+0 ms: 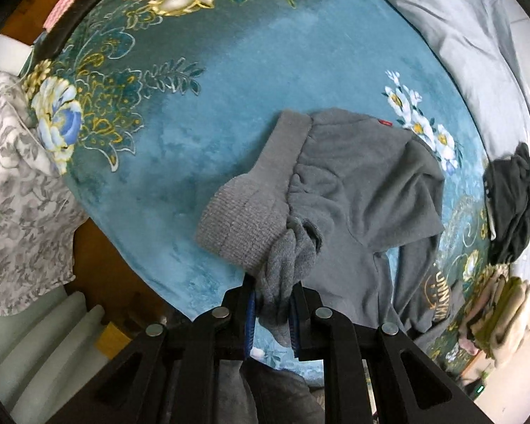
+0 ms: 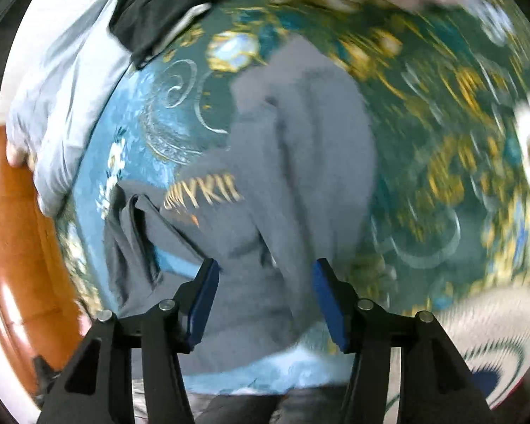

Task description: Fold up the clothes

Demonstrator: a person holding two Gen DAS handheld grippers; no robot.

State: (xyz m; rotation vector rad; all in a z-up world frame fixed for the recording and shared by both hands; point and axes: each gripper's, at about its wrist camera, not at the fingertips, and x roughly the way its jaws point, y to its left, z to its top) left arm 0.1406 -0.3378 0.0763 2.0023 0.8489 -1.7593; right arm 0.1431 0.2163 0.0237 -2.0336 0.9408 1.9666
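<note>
Grey fleece sweatshirt (image 1: 353,190) with a ribbed knit hem band and gold lettering, lying crumpled on a teal plush blanket (image 1: 208,113) printed with gold scrolls and white-and-blue flowers. Left wrist view, lower centre: the left gripper (image 1: 274,304), black with blue pads, is clamped on a bunched twist of the sweatshirt's fabric just below the ribbed band, which runs up and left from the jaws toward mid-frame. The body of the garment spreads to the right of the jaws, with the gold lettering at lower right and a small red tag at its far upper edge. Further out, at right of frame, a dark crumpled garment (image 1: 512,201) lies at the blanket's edge above a pile of cream and olive clothes (image 1: 494,314); a pale grey sheet (image 1: 470,42) fills the upper right. At left, a grey-and-white floral cloth (image 1: 21,190) hangs beside the blanket.

Right wrist view, heavily motion-blurred: the right gripper (image 2: 265,295) has its jaws spread wide and holds nothing, with the sweatshirt (image 2: 300,162) seen between and beyond its blue pads. The gold lettering sits left of centre. Brown wooden furniture (image 2: 21,247) occupies the lower left; the dark garment (image 2: 159,3) lies at upper left.
</note>
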